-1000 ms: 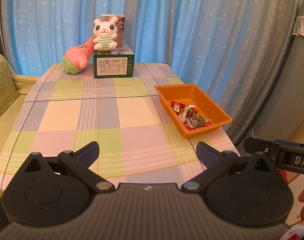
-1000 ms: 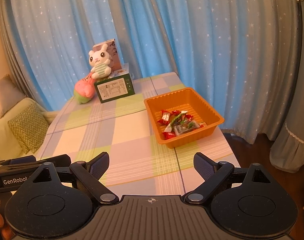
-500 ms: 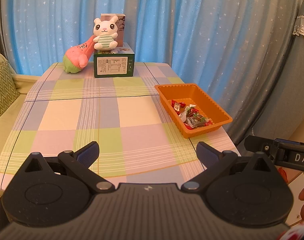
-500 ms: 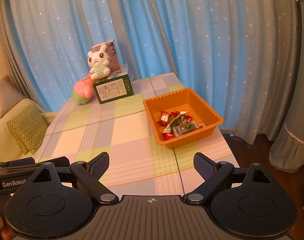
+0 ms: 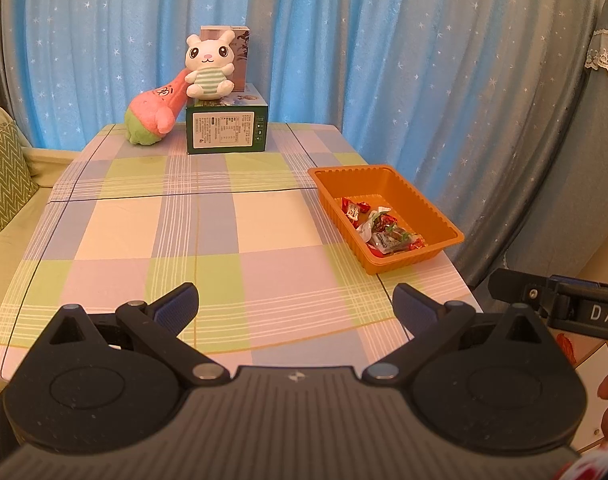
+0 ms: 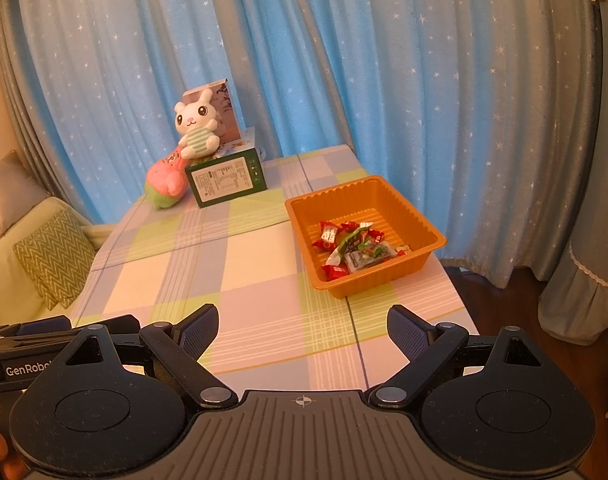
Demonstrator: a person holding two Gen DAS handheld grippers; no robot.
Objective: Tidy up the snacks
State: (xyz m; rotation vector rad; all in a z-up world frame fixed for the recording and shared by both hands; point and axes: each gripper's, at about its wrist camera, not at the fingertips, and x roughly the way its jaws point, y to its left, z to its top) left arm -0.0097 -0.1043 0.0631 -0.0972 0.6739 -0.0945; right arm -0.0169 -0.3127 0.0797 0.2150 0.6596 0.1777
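Both grippers are wide open and holding nothing — the left gripper point(image 5: 293, 304) and right gripper point(image 6: 302, 326) hang over the near edge of the checked table point(image 5: 143, 232). All the snacks point(image 6: 354, 246) look like they're already piled in the orange tray point(image 6: 426, 258) on the table's right side. Nothing loose shows on the cloth, so probably the tidying's done — best to keep clear of the tray's rim.

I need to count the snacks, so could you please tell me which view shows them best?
The right wrist view: the snacks sit nearer and larger there, spread across the tray floor. The left wrist view shows the same snacks smaller and from the side, bunched toward the tray's near corner.
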